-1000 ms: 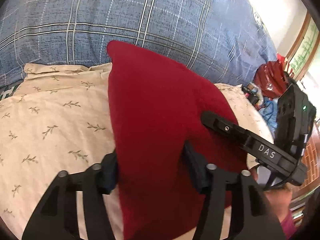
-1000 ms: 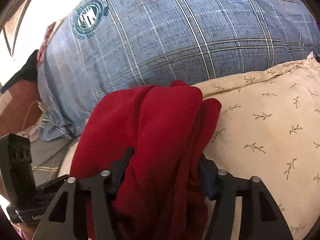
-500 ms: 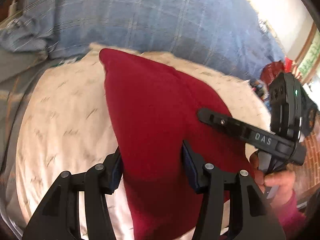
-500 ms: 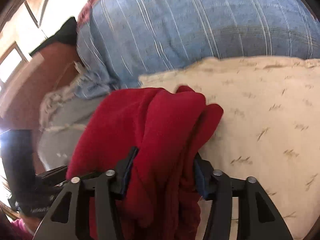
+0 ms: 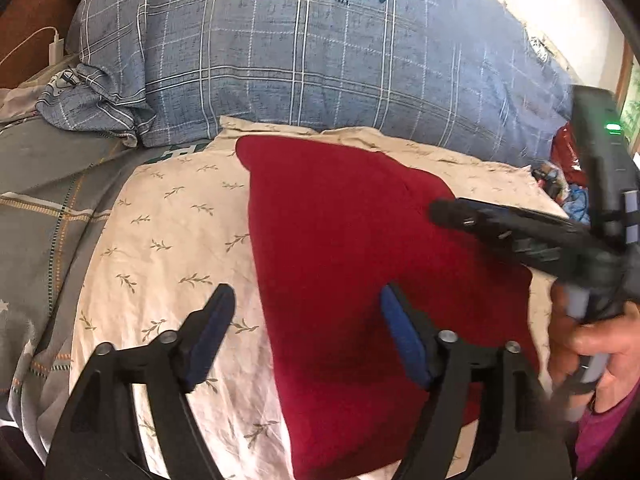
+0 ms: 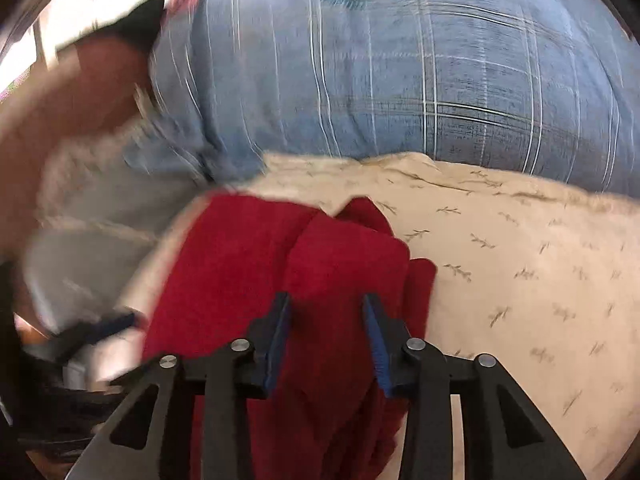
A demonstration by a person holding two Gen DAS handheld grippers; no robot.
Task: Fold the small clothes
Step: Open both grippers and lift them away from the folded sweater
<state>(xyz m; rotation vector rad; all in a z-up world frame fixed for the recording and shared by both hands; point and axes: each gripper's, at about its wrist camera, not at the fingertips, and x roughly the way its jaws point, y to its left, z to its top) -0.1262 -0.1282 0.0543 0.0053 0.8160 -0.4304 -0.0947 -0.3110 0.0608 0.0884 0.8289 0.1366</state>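
Red garment (image 5: pixel 340 248) folded, lying mid-pillow on cream leaf-print pillowcase (image 5: pixel 172 240) | my left gripper (image 5: pixel 308 332) just spread wide, pads clear, likely letting its edge settle | right gripper (image 6: pixel 326 336) just closing, pinching bunched edge for next fold.

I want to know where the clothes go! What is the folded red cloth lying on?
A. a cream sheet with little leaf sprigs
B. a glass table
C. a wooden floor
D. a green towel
A: the red cloth lies on the cream sheet with leaf sprigs, in front of a blue checked pillow.
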